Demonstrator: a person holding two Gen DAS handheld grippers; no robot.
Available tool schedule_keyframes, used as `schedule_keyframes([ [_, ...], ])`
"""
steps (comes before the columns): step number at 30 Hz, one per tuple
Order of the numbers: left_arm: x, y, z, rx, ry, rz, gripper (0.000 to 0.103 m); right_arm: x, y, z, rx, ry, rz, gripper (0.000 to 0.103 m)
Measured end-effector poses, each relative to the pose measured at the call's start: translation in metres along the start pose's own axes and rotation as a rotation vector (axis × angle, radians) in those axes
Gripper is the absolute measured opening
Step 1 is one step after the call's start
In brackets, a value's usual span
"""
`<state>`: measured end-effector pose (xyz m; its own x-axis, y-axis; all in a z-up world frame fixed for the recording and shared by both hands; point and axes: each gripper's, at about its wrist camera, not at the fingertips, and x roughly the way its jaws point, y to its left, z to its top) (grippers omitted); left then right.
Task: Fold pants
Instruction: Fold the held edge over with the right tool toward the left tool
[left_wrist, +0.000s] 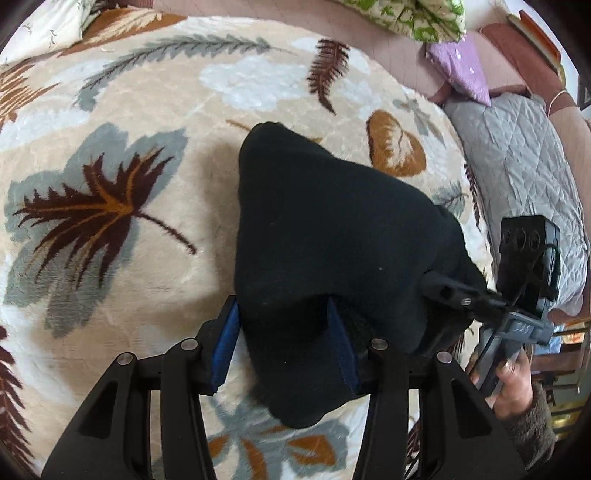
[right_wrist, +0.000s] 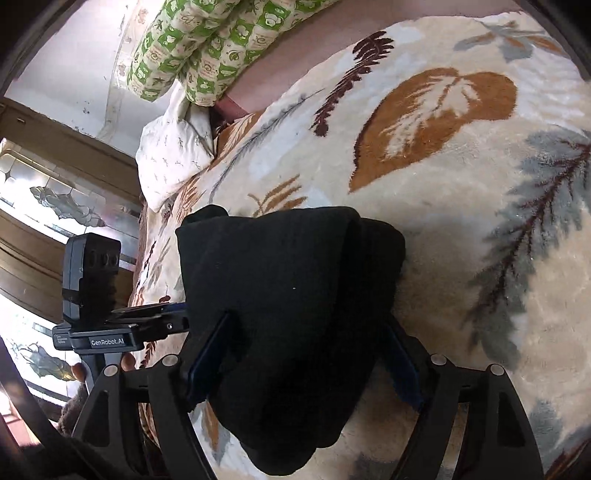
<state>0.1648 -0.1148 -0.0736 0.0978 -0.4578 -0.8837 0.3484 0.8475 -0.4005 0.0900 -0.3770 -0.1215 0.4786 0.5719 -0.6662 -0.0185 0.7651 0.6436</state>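
The black pants (left_wrist: 325, 229) are bunched into a thick folded bundle that hangs just above the leaf-patterned blanket (left_wrist: 122, 110). My left gripper (left_wrist: 282, 306) is shut on the bundle's near left end, a blue pad on each side of the cloth. My right gripper (right_wrist: 308, 321) is shut on the other end of the pants (right_wrist: 288, 273), and the dark fabric fills the gap between its pads. In the left wrist view a finger (left_wrist: 447, 291) of the right gripper pokes into the bundle from the right. In the right wrist view the left gripper's fingers (right_wrist: 164, 314) enter the cloth from the left.
The blanket (right_wrist: 461, 206) covers a bed. A green-patterned pillow (right_wrist: 192, 48) and a white pillow (right_wrist: 170, 158) lie at its head. A purple cushion (left_wrist: 461, 66) and a grey quilt (left_wrist: 524, 177) lie beyond the right edge. A hand (left_wrist: 513, 387) holds the right gripper's handle.
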Motion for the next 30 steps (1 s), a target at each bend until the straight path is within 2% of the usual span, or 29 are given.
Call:
schedule_keyframes([
  [1, 0.000, -0.002, -0.002, -0.001, -0.017, 0.008, 0.043, -0.001, 0.001, -0.001, -0.008, -0.005, -0.012, 0.062],
  [5, -0.007, -0.013, -0.012, 0.019, -0.068, 0.043, 0.033, -0.008, 0.005, -0.008, -0.021, -0.031, -0.043, 0.053],
  [7, -0.013, -0.011, -0.014, -0.001, -0.050, -0.002, 0.030, -0.014, 0.008, -0.012, -0.025, -0.057, -0.054, 0.049],
  [13, -0.021, -0.011, -0.024, -0.008, -0.024, -0.009, 0.029, -0.031, 0.018, -0.020, -0.028, -0.090, -0.041, 0.046],
  [16, -0.023, -0.014, -0.029, 0.000, -0.041, 0.007, 0.029, -0.031, 0.018, -0.024, -0.018, -0.087, -0.046, 0.046],
  [20, -0.033, -0.011, -0.035, -0.009, -0.059, -0.013, 0.029, -0.031, 0.020, -0.029, 0.023, -0.094, -0.039, 0.046],
  [30, -0.061, 0.038, -0.047, -0.144, -0.094, -0.090, 0.029, -0.009, 0.084, -0.020, -0.015, -0.092, 0.067, 0.046],
])
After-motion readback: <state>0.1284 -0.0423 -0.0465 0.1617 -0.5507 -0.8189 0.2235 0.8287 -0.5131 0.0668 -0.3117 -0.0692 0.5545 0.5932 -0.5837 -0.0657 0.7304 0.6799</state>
